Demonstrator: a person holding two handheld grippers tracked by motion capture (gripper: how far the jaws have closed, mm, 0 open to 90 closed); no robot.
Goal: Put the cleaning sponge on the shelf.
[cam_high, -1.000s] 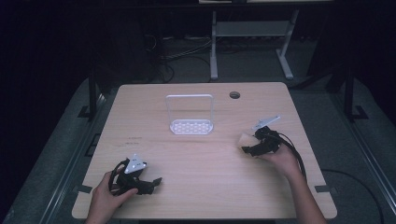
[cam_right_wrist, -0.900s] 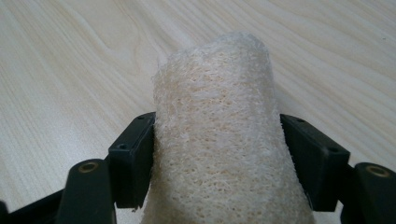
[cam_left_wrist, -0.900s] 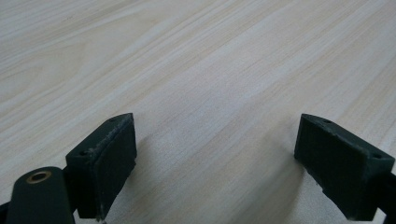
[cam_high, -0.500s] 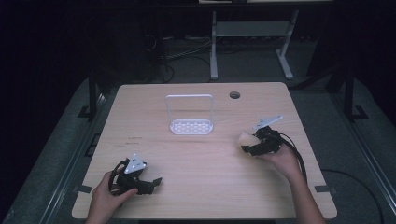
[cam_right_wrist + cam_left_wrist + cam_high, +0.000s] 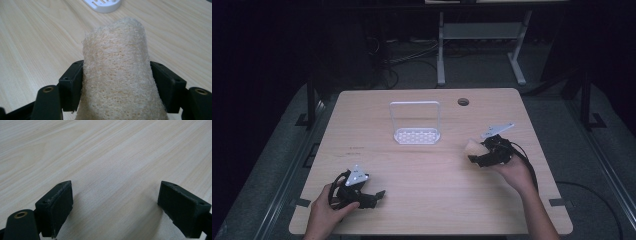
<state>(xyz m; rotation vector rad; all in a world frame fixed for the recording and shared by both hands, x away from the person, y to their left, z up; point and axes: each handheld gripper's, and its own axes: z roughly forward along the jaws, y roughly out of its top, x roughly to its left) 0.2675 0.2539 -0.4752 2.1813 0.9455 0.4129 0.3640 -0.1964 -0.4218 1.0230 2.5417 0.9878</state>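
Observation:
A beige loofah sponge [image 5: 116, 67] stands between the black jaws of my right gripper [image 5: 116, 85], which is shut on it. In the high view that gripper [image 5: 477, 152] is at the right of the table with the sponge [image 5: 473, 146] poking out toward the white rack [image 5: 416, 135]. The rack's base [image 5: 105, 5] lies just beyond the sponge tip in the right gripper view. My left gripper [image 5: 374, 196] rests low near the front left of the table; its jaws [image 5: 115, 207] stand wide open over bare wood.
The light wooden table [image 5: 427, 200] has a round cable hole [image 5: 463, 102] at the back right. The white rack has a tall handle frame [image 5: 414, 104]. A metal stand [image 5: 482, 35] and cables sit on the dark floor behind.

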